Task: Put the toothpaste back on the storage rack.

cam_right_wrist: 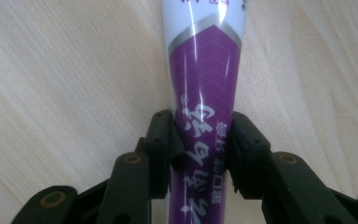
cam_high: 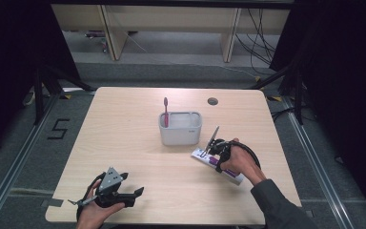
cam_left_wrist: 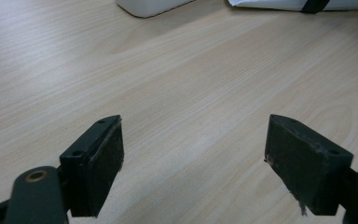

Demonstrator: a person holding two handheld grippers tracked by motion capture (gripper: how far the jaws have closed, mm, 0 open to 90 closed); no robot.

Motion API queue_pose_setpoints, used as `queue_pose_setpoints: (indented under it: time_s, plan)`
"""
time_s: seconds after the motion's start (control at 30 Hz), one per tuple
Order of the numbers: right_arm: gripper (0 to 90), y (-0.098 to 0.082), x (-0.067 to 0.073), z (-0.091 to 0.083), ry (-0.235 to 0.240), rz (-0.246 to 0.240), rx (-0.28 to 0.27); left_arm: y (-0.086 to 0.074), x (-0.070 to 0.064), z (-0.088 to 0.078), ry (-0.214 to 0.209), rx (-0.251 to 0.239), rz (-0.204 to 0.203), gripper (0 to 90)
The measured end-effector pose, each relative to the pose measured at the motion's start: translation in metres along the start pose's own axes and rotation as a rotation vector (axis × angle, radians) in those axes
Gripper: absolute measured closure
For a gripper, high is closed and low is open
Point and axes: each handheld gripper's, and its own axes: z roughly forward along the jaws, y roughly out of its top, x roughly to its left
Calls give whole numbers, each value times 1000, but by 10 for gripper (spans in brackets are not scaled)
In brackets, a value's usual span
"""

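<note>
The left gripper (cam_high: pixel 132 196) lies nearest, at the table's near edge in the person's left hand (cam_high: pixel 91 213), its jaws spread wide over bare wood with nothing between them; in the left gripper view the two pads stand far apart above the grain.

The table (cam_high: pixel 138 143) is pale wood, with a round dark hole (cam_high: pixel 212 101) near its far edge. Around its middle stands a grey holder (cam_high: pixel 180 128), and a red toothbrush (cam_high: pixel 166 110) stands upright in its left compartment.

Just right of the holder and nearer the person, a white and purple tube (cam_high: pixel 201 155) lies flat on the wood, pointing at a slant toward the near right. The right hand (cam_high: pixel 240 161) brings the right gripper (cam_high: pixel 213 156) down on it. In the right gripper view the tube (cam_right_wrist: pixel 204 93) runs lengthwise between the jaws, whose pads press against both its sides on the purple printed part, so the jaws are clamped on the tube while it rests on the table.
</note>
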Motion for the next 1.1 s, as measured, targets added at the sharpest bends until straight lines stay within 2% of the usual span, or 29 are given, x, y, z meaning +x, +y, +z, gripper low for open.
queue_pose_setpoints:
  time_s: [0.03,0.23,0.27,0.33,0.37,0.43,0.5,0.53,0.57,0.67,0.73,0.8,0.83,0.93,0.97,1.03,1.07,1.1]
  plan:
    - [658,1,-2,1,-17,-28,2,0,0,0,8,-1,-3,192]
    - [679,2,2,0,-14,-13,15,0,0,-1,9,-2,-3,192]
    - [686,4,0,1,-27,-48,26,0,0,-1,10,-2,-2,192]
    - [688,5,2,0,-21,-39,37,1,0,-1,10,-3,-2,192]
    - [691,6,0,0,-35,-70,44,1,0,-1,7,-6,-3,192]
    - [699,7,2,0,-40,-70,50,1,0,-1,7,-10,-8,193]
    - [711,5,4,-2,-33,-36,38,1,1,-2,6,-3,-2,192]
    - [714,4,1,-2,-42,-73,32,0,1,-1,6,-3,-7,193]
    - [714,4,1,-2,-42,-73,32,0,1,-1,6,-3,-7,192]
    - [722,0,1,-3,-44,-76,-2,1,0,-1,8,-11,-15,193]
    - [723,-1,1,-3,-39,-68,-5,1,0,-1,7,-11,-14,193]
    - [725,-3,2,-8,-32,-60,-26,1,1,-1,6,-3,-4,193]
    - [727,-6,1,-13,-25,-77,-60,0,2,-1,7,-8,-12,193]
    - [728,-8,3,-20,-25,-66,-83,0,2,-1,8,-7,-14,193]
    - [730,-12,5,-28,-21,-49,-127,0,2,-1,7,-13,-14,193]
    - [730,-14,5,-30,-25,-50,-145,1,2,-1,7,-12,-15,193]
    - [730,-15,3,-34,-23,-70,-172,1,2,-1,6,-12,-15,193]
    - [732,-19,3,-40,-25,-58,-215,0,2,-1,6,-11,-14,193]
